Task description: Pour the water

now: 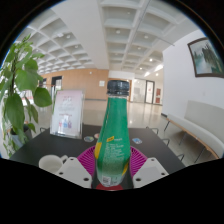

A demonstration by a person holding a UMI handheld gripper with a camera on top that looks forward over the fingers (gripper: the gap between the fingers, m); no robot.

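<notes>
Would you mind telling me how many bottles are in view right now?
1. The green bottle stands upright between the fingers over the dark table. Anything directly behind it would be hidden.

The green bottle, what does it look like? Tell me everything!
The green bottle is see-through green, probably plastic, with a dark cap on top and a label with yellow and red print around its middle. It stands upright, and the cap is still on. The hand-held gripper has one finger at each side of its lower part, and the pink pads seem to press against it. Its bottom is hidden, so what it rests on cannot be seen.
</notes>
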